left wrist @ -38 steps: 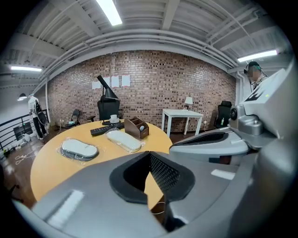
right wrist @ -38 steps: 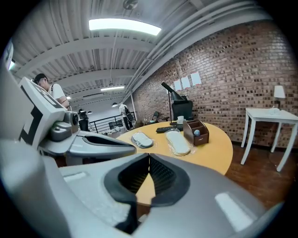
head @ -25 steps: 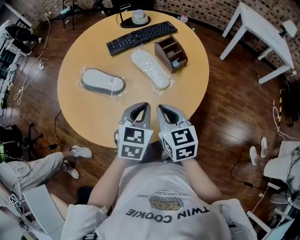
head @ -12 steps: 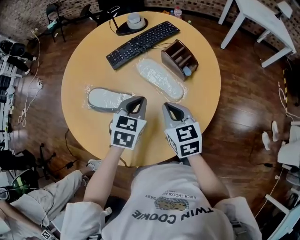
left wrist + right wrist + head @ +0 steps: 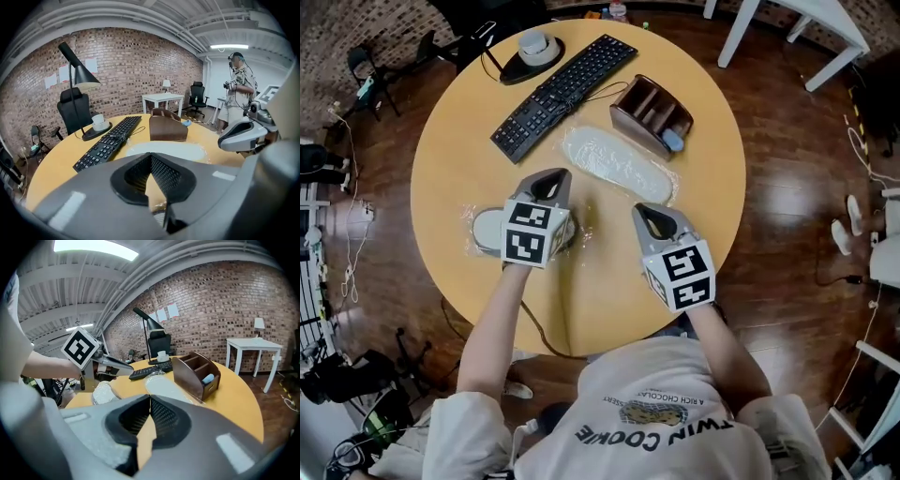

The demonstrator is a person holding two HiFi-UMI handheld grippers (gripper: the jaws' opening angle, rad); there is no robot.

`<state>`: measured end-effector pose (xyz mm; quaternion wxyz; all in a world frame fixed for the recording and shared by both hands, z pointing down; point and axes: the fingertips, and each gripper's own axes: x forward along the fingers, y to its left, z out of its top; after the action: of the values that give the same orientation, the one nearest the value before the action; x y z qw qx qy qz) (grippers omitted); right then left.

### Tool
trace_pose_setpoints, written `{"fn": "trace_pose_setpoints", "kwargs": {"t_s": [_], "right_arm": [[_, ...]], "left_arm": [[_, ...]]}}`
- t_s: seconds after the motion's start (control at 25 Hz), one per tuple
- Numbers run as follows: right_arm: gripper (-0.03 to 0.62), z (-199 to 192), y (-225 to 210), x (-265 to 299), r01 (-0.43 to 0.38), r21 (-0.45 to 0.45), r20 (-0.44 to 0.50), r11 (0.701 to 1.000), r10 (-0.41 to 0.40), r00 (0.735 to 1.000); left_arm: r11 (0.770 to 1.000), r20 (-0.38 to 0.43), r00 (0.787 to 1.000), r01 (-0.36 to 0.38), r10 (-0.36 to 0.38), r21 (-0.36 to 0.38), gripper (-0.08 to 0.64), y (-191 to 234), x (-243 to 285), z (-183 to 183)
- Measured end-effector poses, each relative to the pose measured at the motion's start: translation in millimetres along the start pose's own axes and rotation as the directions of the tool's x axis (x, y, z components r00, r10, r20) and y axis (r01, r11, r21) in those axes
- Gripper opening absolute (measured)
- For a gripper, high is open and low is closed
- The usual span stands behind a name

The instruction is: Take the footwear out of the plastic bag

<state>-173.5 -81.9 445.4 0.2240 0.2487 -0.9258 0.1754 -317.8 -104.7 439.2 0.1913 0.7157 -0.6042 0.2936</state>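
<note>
A round wooden tabletop (image 5: 609,286) is seen from above, with a person standing at its near edge. The near half is mostly bare. Open wood lies between the two tools, along the near rim and across the right side. Farther back, a black keyboard (image 5: 561,84) runs diagonally on the left. A lamp base (image 5: 528,58) sits at the far rim, and a brown wooden organizer (image 5: 651,112) stands at the far right. Two pale slippers each lie sealed in a clear plastic bag (image 5: 666,190). The far slipper (image 5: 617,161) lies mid-table, its far end just beside the organizer and near the keyboard. The near slipper (image 5: 487,228) lies toward the left rim. The left tool (image 5: 549,183), on an outstretched arm, points forward and down over the near slipper's right end. Its jaws are closed with nothing between them, and contact with the bag cannot be told. The right tool (image 5: 653,218) is over bare wood just short of the far slipper, tilted down, its jaws closed and empty.
</note>
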Motion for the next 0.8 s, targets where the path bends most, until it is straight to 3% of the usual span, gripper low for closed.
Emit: {"fn": "trace_pose_setpoints", "kwargs": {"t_s": [0.44,0.64,0.8], "right_arm": [[0.010,-22,-29,21,0.064,0.118,-0.031,0.991,-0.061,0.998],[0.018,-48,-53,15,0.103,0.237,-0.069,0.966,-0.089,0.994],[0.039,-61,-69,11,0.115,0.343,-0.076,0.932,-0.094,0.993]], "left_arm": [[0.997,-0.023,0.999,0.040,-0.039,0.064,0.006,56,70,-1],[0.991,-0.062,0.997,0.048,-0.040,0.124,0.006,65,105,-11],[0.992,-0.087,0.996,0.042,-0.032,0.122,0.006,76,122,-20]]}}
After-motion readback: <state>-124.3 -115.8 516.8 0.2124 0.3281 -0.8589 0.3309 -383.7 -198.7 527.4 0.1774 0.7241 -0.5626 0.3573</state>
